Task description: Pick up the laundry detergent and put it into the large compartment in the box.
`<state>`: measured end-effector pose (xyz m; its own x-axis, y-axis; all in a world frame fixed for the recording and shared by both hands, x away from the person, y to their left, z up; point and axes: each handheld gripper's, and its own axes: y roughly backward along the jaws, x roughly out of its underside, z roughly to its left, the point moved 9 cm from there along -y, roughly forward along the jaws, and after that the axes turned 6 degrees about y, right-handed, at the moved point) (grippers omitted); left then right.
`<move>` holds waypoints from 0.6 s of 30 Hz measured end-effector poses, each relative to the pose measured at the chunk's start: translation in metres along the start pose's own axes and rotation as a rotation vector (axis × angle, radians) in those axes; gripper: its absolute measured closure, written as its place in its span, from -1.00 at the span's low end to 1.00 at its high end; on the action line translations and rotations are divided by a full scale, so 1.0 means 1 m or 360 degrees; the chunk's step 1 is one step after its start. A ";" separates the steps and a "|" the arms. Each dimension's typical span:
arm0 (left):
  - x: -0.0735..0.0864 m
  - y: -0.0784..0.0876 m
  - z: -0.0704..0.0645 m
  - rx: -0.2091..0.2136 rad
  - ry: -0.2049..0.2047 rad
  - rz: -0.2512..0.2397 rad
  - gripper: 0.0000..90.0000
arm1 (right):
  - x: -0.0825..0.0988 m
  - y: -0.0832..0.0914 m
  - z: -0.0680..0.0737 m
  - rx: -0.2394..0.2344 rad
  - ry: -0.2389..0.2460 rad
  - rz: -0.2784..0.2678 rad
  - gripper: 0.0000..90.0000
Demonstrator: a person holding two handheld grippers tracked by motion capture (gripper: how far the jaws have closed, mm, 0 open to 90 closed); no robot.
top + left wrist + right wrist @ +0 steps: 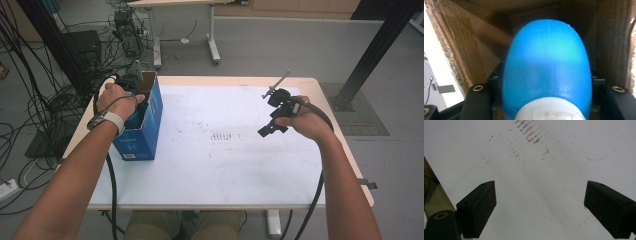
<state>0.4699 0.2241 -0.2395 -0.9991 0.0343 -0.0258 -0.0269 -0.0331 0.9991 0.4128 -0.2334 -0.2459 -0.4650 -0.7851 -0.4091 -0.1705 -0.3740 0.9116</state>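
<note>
Landmark: the blue box (145, 120), open at the top, standing at the left end of the worktop (225, 165).

The left tongs (134, 87) reach down into the box mouth from above. In the left gripper view they are closed on a blue bottle (547, 67) with a white cap (549, 113): the black jaws sit tight against its two sides, cap nearest the camera, rounded bottom pointing away toward the floor of the box. So the bottle lies inside the box, its long axis in line with the tongs and with the box's depth, brown cardboard walls (474, 45) close on every side.

Well to the right of the box, the right tongs (272, 125) hang over bare worktop, jaws wide apart with nothing between them; the right gripper view looks down on the white surface with faint reddish scuff marks (529, 132).

The left hand (117, 100) is the one at the box; the right is far off. Whichever way the bottle goes next, its path runs along that axis, straight through the mouth, since any tilt would likely catch it on the cardboard.
</note>
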 end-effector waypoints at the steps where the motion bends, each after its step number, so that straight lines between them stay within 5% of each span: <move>1: 0.000 0.000 0.000 0.0000 -0.0001 0.0001 -0.16 | 0.000 0.000 0.000 0.0000 0.0000 -0.0001 -0.76; 18: 0.000 0.000 0.000 0.0001 -0.0005 0.0000 -0.16 | 0.001 0.000 0.000 0.0001 0.0002 0.0000 -0.76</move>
<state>0.4699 0.2241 -0.2396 -0.9990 0.0372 -0.0259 -0.0271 -0.0326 0.9991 0.4125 -0.2339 -0.2460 -0.4641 -0.7858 -0.4089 -0.1712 -0.3733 0.9118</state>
